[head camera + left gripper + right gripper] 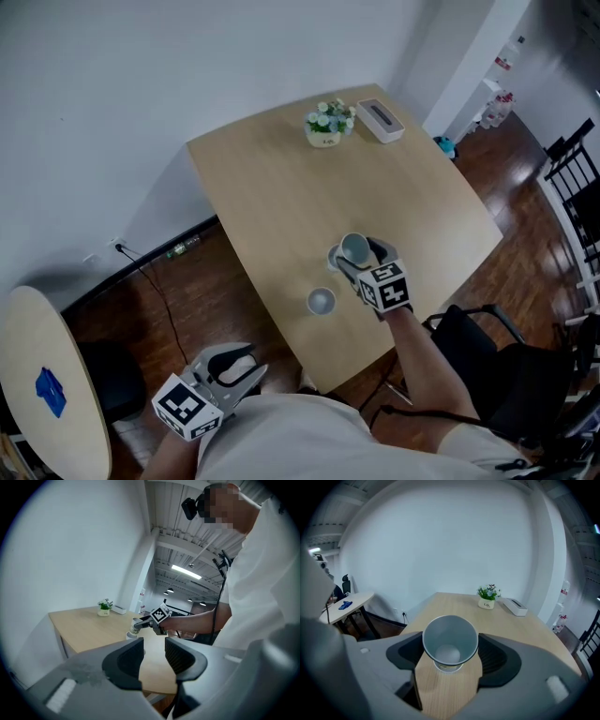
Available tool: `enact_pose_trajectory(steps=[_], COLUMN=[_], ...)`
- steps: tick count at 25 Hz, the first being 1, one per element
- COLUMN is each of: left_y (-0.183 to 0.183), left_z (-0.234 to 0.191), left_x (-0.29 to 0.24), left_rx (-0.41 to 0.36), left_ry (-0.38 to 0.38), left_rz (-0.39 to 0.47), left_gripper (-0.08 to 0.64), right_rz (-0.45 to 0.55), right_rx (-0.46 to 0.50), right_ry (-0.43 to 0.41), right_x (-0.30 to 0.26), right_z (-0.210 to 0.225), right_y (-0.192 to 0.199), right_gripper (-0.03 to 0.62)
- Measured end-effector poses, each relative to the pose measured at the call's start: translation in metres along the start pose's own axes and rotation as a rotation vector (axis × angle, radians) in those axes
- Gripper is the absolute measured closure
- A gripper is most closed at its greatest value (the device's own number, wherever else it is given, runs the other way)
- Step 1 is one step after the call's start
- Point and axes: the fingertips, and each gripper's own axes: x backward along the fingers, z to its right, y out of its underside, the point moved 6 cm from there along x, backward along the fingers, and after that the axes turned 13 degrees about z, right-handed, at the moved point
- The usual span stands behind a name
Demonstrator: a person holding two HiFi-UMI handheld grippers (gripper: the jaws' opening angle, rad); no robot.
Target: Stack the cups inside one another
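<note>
Pale wooden table (pixel 281 178) against a white wall, mostly bare: a potted plant (pixel 328 122) and a white box (pixel 381 120) sit at its far edge, the pot's print too small to read. Near the near edge the right gripper (pixel 364 255) is clamped on a cup (pixel 449 641), raised off the tabletop. A second cup (pixel 321 301) stands closer to that edge. The left gripper (pixel 153 654) hangs off the table over the floor, jaws apart with nothing between them.

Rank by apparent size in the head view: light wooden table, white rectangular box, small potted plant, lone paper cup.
1. light wooden table
2. white rectangular box and small potted plant, about alike; no ranking between them
3. lone paper cup, smallest
</note>
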Motion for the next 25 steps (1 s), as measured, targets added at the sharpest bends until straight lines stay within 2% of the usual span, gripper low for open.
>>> enact_pose_trajectory(steps=[8, 11, 21, 25], left_y=[0.002, 0.004, -0.005, -0.007], left_z=[-0.009, -0.012, -0.014, -0.016], left_x=[0.016, 0.016, -0.003, -0.006], left_rx=[0.015, 0.019, -0.013, -0.039], left_ry=[-0.046, -0.041, 0.013, 0.029], left_rz=[-0.008, -0.011, -0.015, 0.001], left_gripper=[0.408, 0.408, 0.407, 0.407], right_rz=[-0.062, -0.081, -0.062, -0.075], right_rx=[0.004, -0.011, -0.048, -0.052], right_ry=[-0.003, -0.008, -0.008, -0.060], right_x=[-0.032, -0.035, 0.006, 0.016], right_z=[-0.006, -0.007, -0.024, -0.058], right_y=[0.024, 0.030, 0.030, 0.041], right_gripper=[0.225, 0.193, 0.190, 0.189])
